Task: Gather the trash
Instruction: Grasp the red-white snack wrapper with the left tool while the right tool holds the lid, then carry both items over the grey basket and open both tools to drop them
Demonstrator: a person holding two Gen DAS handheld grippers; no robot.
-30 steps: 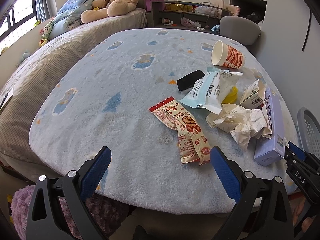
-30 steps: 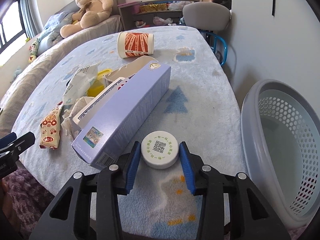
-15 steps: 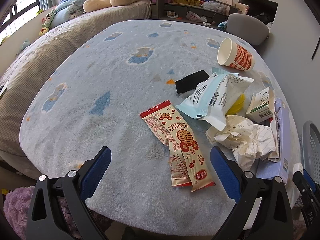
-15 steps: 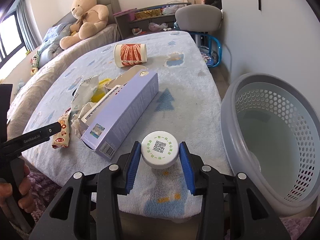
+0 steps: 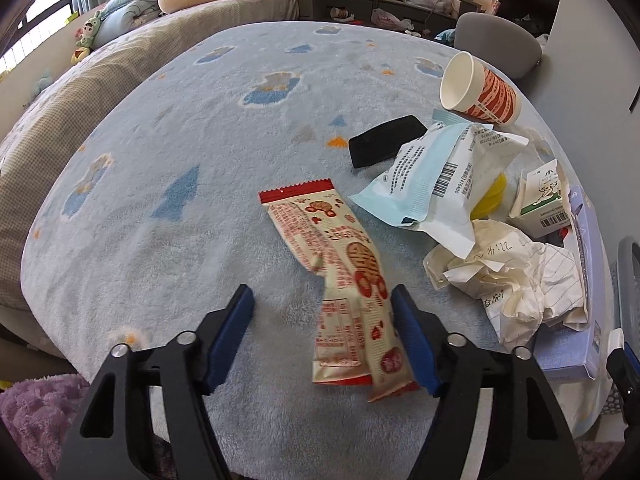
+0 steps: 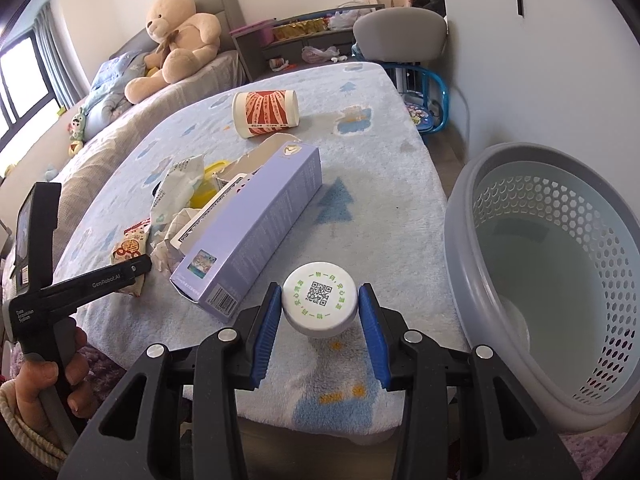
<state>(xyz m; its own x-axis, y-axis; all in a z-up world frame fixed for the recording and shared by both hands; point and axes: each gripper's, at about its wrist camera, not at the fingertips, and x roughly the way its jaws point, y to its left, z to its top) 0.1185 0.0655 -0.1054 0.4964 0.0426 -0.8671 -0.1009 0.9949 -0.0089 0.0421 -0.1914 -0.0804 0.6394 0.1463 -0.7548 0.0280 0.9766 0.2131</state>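
The right gripper (image 6: 319, 322) is clamping a white round cap (image 6: 319, 305) between its blue pads, near the table edge beside the grey basket (image 6: 472, 216); the left gripper (image 5: 322, 334) is standing wide open, its jaws flanking the snack wrappers (image 5: 348, 292) lying on the blue table cover (image 5: 180, 128), gripping nothing.

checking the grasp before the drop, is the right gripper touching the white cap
Touching. The right wrist view shows the right gripper with both blue pads pressed against the sides of the white cap.

Crumpled snack wrapper (image 5: 352, 280), paper wad (image 5: 516, 272), tipped cup (image 5: 478, 90), perhaps empty, on blue blanket (image 5: 160, 160).
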